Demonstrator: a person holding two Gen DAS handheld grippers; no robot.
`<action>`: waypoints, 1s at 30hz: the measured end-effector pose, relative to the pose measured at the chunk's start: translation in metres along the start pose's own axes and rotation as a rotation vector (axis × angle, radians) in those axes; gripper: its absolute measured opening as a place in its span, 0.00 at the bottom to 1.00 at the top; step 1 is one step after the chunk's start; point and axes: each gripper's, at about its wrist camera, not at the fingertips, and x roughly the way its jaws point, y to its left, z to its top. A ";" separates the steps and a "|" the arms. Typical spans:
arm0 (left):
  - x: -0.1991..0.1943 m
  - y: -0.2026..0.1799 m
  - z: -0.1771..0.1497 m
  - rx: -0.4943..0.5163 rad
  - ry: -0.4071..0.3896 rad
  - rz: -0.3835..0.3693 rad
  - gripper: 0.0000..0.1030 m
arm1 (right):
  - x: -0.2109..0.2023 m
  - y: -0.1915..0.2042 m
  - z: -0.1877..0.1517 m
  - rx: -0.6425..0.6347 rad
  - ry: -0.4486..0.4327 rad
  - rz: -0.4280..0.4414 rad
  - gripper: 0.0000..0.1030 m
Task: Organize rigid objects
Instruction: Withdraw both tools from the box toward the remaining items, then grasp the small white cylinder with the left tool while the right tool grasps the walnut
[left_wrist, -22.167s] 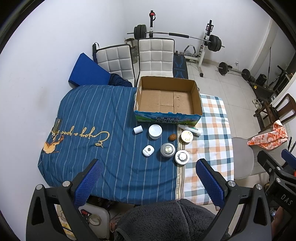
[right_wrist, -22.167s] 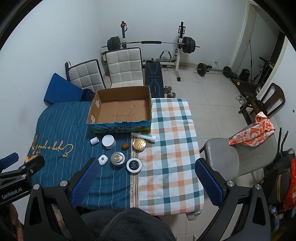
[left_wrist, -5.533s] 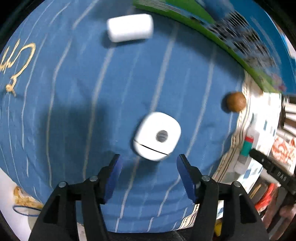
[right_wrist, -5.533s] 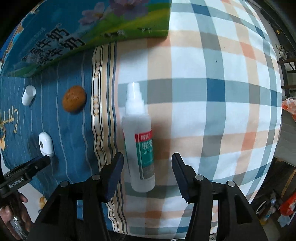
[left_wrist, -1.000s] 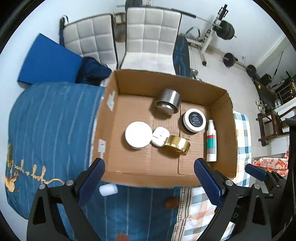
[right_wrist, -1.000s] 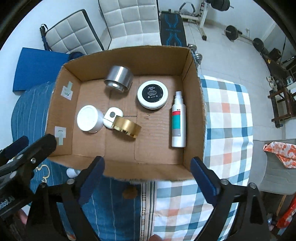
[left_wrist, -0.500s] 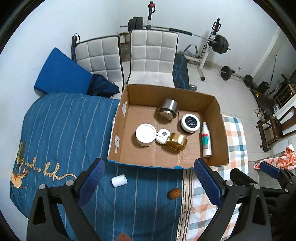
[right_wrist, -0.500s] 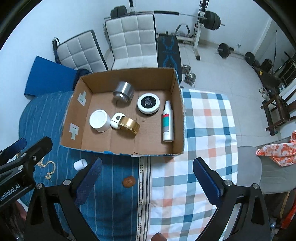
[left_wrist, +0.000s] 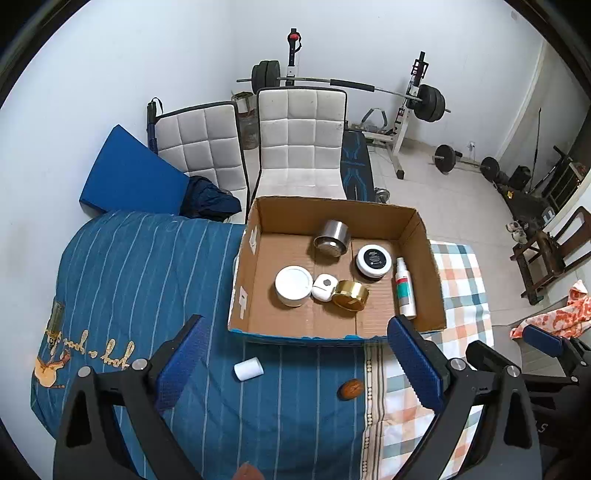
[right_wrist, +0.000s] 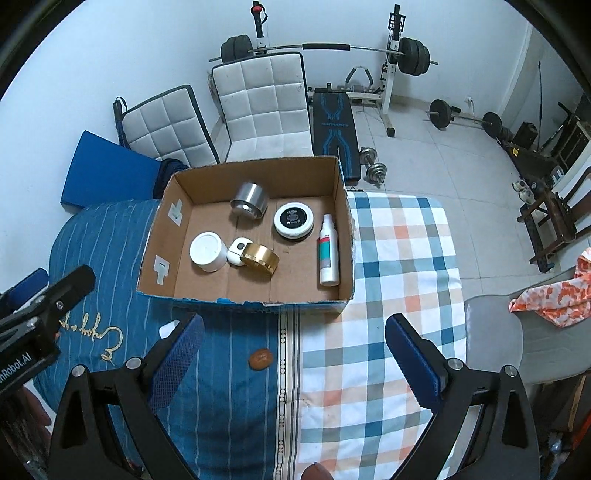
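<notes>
Both held up high, left hand-held gripper and right hand-held gripper spread wide, gripping nothing. Cardboard box of jars ahead; white cap and brown nut outside, between fingers.

Each hand-held gripper has a black, triangular-cutout frame with silver screws and blue textured fingers; white lettering marks the black housings.
</notes>
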 end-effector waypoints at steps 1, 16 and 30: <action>0.002 0.001 -0.001 0.001 0.004 0.003 0.96 | 0.003 0.000 -0.002 0.001 0.010 0.000 0.97; 0.128 0.067 -0.071 -0.093 0.307 0.113 0.96 | 0.145 0.012 -0.056 0.055 0.279 0.005 0.97; 0.234 0.109 -0.109 -0.242 0.554 0.057 0.96 | 0.255 0.031 -0.102 0.150 0.445 0.031 0.90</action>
